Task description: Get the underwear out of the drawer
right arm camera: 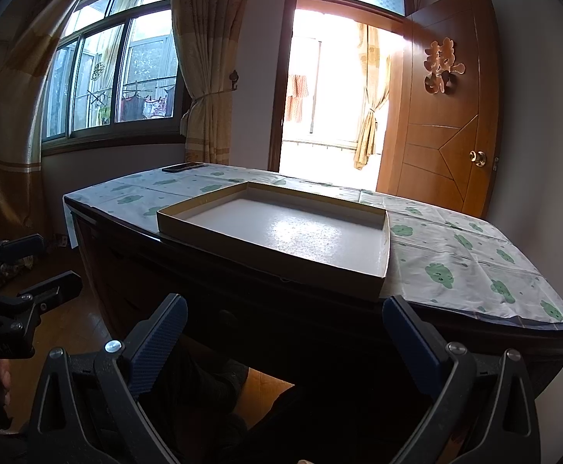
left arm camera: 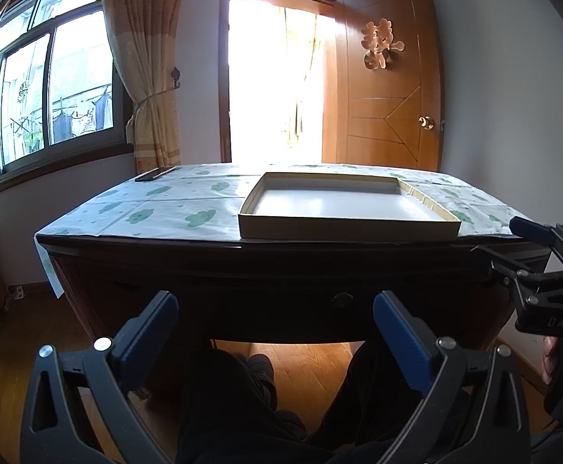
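A dark wooden desk has a closed drawer (left arm camera: 281,301) with a round knob (left arm camera: 342,298) in its front; the drawer front (right arm camera: 242,309) is dim in the right wrist view. No underwear shows. My left gripper (left arm camera: 275,313) is open and empty, in front of the drawer and short of it, jaws wide apart. My right gripper (right arm camera: 285,317) is open and empty, near the desk's front edge. The right gripper also shows at the left wrist view's right edge (left arm camera: 544,255), and the left gripper at the right wrist view's left edge (right arm camera: 30,266).
A shallow empty cardboard tray (left arm camera: 347,228) (right arm camera: 273,259) lies on the green-patterned tablecloth (left arm camera: 157,212) (right arm camera: 455,263). A dark phone (left arm camera: 153,174) (right arm camera: 182,167) lies at the far left corner. The person's legs (left arm camera: 242,406) are under the desk. An open wooden door (left arm camera: 389,77) and a window (left arm camera: 49,89) are behind.
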The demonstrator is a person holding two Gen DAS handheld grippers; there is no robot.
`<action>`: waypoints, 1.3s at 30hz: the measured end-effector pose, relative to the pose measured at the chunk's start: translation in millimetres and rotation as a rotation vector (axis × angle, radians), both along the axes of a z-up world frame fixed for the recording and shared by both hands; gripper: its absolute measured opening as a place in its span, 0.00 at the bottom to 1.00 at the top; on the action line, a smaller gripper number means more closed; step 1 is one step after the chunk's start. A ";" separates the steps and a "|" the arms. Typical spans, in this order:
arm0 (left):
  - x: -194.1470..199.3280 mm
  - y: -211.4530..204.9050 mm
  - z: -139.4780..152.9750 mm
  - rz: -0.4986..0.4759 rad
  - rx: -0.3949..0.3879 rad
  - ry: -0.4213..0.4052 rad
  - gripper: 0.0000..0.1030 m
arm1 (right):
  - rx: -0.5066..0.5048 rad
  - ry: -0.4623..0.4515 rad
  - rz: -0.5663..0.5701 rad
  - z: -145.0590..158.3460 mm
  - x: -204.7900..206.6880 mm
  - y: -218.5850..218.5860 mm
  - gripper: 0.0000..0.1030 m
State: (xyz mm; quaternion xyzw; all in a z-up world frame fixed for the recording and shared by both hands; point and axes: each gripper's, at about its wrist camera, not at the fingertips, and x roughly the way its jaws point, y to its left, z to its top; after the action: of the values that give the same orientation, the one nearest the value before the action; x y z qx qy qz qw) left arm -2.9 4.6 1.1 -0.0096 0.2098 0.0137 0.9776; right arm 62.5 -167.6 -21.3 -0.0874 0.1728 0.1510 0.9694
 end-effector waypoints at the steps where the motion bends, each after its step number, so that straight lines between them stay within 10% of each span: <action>1: 0.0 0.2 0.0 0.000 0.000 0.000 1.00 | 0.000 -0.001 0.000 0.0 -0.3 0.1 0.99; 27: 3.6 -1.7 -6.3 -0.002 0.003 0.013 1.00 | -0.034 0.002 0.000 -9.7 3.9 3.6 0.99; 39: 21.8 1.3 -34.8 0.012 -0.016 0.067 1.00 | -0.045 -0.147 0.119 -50.6 23.8 4.9 0.99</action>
State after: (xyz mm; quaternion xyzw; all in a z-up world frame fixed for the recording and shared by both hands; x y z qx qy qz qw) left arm 18.9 5.9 -33.7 -0.0184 0.2426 0.0182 0.9698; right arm 86.3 -162.6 -71.9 -0.1301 0.0988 0.1975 0.9666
